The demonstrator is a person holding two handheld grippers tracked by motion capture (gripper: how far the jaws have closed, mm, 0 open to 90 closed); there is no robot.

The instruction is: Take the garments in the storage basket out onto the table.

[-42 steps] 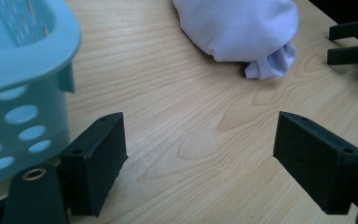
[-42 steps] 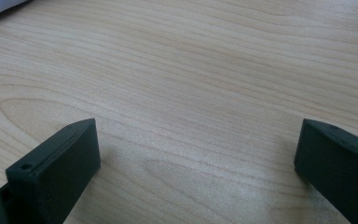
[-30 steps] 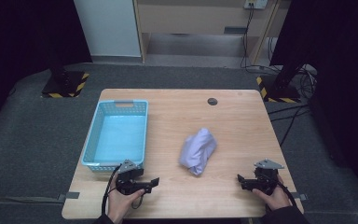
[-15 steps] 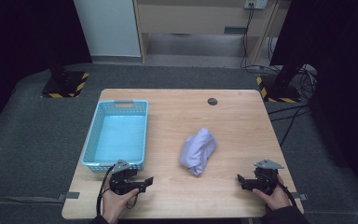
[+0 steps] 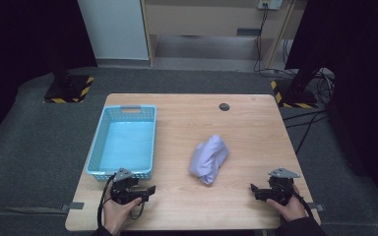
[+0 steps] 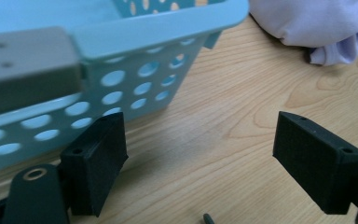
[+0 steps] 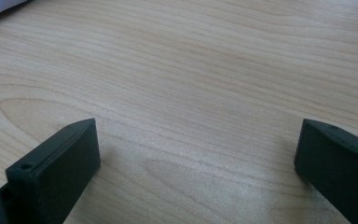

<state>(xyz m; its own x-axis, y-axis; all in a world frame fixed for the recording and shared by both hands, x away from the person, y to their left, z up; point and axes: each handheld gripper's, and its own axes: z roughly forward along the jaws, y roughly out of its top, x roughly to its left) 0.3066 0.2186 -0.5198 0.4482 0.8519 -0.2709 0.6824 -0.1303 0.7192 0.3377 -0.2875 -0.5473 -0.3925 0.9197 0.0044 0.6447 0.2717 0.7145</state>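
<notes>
Left fingers (image 6: 95, 163): spread wide, nothing between them, bare wood in the gap.
Right fingers (image 7: 56, 165): spread wide, nothing between them, low over bare wood.
Left gripper (image 5: 146, 191): just in front of the basket's near right corner, jaws pointing toward the cloth's side.
Right gripper (image 5: 256, 191): well apart from the basket, at the table's near right corner.
Cloth (image 5: 209, 158): crumpled lilac bundle, right of the basket, not touching it, between the two grippers and farther from the person.
Basket (image 5: 97, 147): light blue, perforated walls, holding nothing, on the left part of the table.
Table (image 5: 256, 128): pale wood; a small dark round spot (image 5: 224, 106) right of the basket's far end.
</notes>
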